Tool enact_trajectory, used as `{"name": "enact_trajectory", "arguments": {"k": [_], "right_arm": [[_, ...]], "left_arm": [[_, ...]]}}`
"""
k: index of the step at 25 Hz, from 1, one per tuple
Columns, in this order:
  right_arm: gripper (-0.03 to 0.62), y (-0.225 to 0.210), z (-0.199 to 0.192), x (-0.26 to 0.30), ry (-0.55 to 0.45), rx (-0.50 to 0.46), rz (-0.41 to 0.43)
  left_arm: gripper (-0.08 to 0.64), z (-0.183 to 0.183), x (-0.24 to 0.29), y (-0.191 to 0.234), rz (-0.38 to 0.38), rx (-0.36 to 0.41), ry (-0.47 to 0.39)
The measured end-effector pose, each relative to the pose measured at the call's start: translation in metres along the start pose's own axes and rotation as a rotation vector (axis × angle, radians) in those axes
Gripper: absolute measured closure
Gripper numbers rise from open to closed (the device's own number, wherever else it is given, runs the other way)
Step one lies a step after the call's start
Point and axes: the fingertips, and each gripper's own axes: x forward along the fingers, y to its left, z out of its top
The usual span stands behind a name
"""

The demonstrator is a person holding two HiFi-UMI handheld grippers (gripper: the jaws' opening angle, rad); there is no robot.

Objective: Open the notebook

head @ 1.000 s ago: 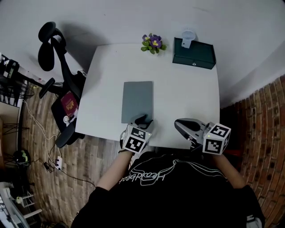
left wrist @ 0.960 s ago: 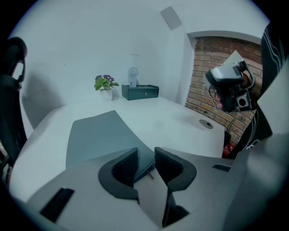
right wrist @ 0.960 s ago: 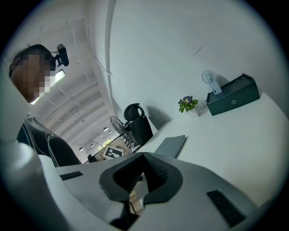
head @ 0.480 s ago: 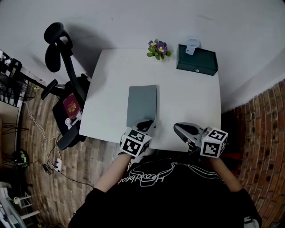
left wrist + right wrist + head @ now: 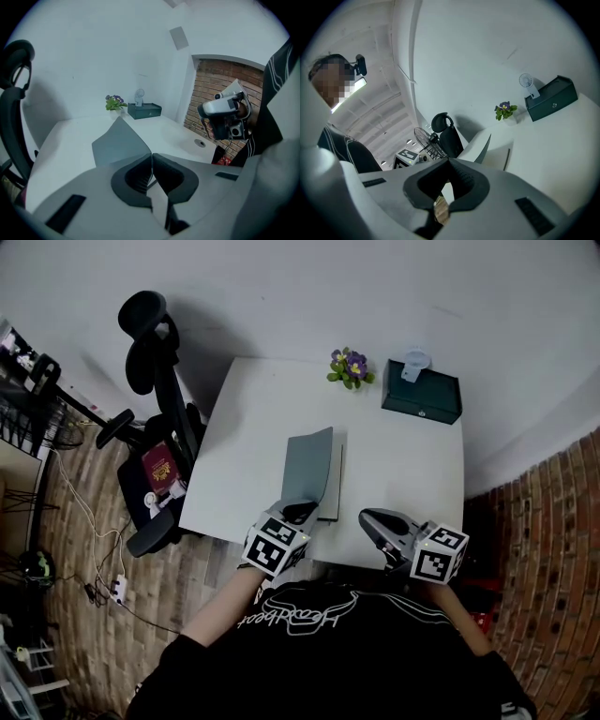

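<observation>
A grey notebook (image 5: 309,465) lies near the front edge of the white table (image 5: 403,465). Its cover is lifted and tilted up, and a pale page (image 5: 336,486) shows beneath it. My left gripper (image 5: 300,512) is shut on the cover's near edge. In the left gripper view the grey cover (image 5: 119,140) rises from between the closed jaws of the left gripper (image 5: 152,157). My right gripper (image 5: 366,517) hovers at the table's front edge, right of the notebook, shut and holding nothing. From the right gripper (image 5: 449,163) the raised cover (image 5: 480,143) shows ahead.
A small pot of purple flowers (image 5: 351,366) and a dark green box (image 5: 422,390) with a small white fan (image 5: 413,362) stand at the table's far edge. A black office chair (image 5: 155,427) stands left of the table. A brick wall (image 5: 553,549) is on the right.
The left gripper closed on the notebook's near edge and rose. The cover, flat before, now stands tilted up. The right gripper shifted a little to the left.
</observation>
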Motion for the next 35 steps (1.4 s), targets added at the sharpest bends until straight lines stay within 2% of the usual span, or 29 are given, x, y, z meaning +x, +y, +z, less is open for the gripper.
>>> {"name": "enact_trajectory", "arguments": {"k": [6, 15, 19, 28, 35], "right_arm": [[0.591, 0.023, 0.000, 0.019, -0.004, -0.006, 0.018], [0.591, 0.042, -0.003, 0.029, -0.017, -0.019, 0.031], [0.591, 0.046, -0.007, 0.034, -0.009, -0.019, 0.033], [0.591, 0.053, -0.016, 0.051, 0.015, -0.011, 0.042], [0.591, 0.058, -0.021, 0.065, 0.024, -0.020, 0.032]], "left_arm": [[0.522, 0.004, -0.036, 0.020, 0.048, -0.015, -0.040], [0.522, 0.002, -0.074, 0.053, 0.153, -0.057, -0.090], [0.522, -0.006, -0.086, 0.068, 0.212, -0.049, -0.105], [0.520, -0.026, -0.110, 0.101, 0.329, -0.050, -0.071], [0.518, -0.049, -0.117, 0.122, 0.362, -0.061, -0.043]]}}
